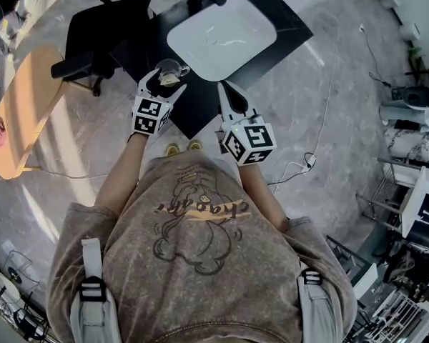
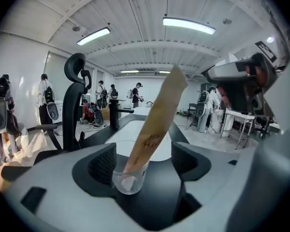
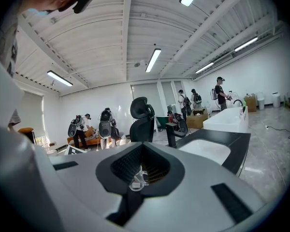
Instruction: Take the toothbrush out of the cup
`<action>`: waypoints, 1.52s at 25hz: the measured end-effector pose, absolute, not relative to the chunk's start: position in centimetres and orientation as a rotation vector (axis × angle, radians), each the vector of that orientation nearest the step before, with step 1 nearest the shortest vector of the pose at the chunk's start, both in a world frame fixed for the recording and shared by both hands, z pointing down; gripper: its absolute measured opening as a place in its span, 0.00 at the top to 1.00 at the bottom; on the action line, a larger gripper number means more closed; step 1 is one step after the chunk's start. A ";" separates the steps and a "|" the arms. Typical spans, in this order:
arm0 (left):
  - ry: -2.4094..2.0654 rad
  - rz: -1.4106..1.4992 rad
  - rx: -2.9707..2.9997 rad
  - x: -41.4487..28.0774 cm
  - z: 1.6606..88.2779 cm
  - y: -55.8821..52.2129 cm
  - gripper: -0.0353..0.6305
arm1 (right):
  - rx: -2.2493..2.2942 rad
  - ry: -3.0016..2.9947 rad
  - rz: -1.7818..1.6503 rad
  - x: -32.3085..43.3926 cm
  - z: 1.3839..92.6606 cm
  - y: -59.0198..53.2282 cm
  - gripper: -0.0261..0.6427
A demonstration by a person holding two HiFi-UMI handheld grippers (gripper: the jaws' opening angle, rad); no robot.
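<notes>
Two jaws of the left hand-held gripper (image 2: 142,164) (image 1: 169,78) stand wide apart around the clear cup (image 2: 128,180) (image 1: 170,68) on the dark counter (image 1: 191,106), centre frame. The tan toothbrush (image 2: 157,117) leans inside it, tilted right. The right hand-held gripper (image 3: 137,176) (image 1: 223,91), lower right, is closed, jaws together.

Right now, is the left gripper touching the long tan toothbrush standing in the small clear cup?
Apart. The left gripper view shows the left gripper open; the tan toothbrush leans in the clear cup with dark gaps to both ribbed pads.
</notes>
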State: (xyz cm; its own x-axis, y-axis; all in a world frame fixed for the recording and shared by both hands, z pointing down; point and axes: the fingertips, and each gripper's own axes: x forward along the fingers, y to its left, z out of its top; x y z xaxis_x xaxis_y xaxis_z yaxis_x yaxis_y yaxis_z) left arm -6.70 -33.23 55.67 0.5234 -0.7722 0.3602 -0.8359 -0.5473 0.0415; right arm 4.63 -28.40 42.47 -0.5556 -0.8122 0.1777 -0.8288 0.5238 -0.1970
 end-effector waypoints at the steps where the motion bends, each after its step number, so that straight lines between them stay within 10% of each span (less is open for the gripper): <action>1: -1.372 0.455 2.549 -6.7 55.9 -33.2 0.40 | 1.452 -2.683 0.400 4.8 42.5 -28.4 0.93; 23: -1.411 0.553 2.543 -6.7 56.7 -33.5 0.79 | 1.457 -2.670 0.387 5.7 42.6 -28.2 0.94; 38: -1.446 0.452 2.516 -7.6 54.4 -34.0 0.86 | 1.452 -2.659 0.399 6.0 43.4 -28.2 0.93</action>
State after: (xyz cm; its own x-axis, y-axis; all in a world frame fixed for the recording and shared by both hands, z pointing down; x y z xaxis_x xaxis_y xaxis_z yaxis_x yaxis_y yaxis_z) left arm -7.64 -33.97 54.36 0.4731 -0.8036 0.3612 -0.8662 -0.4992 0.0239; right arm 5.95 -28.18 43.39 -0.5455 -0.8144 0.1979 -0.8366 0.5151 -0.1863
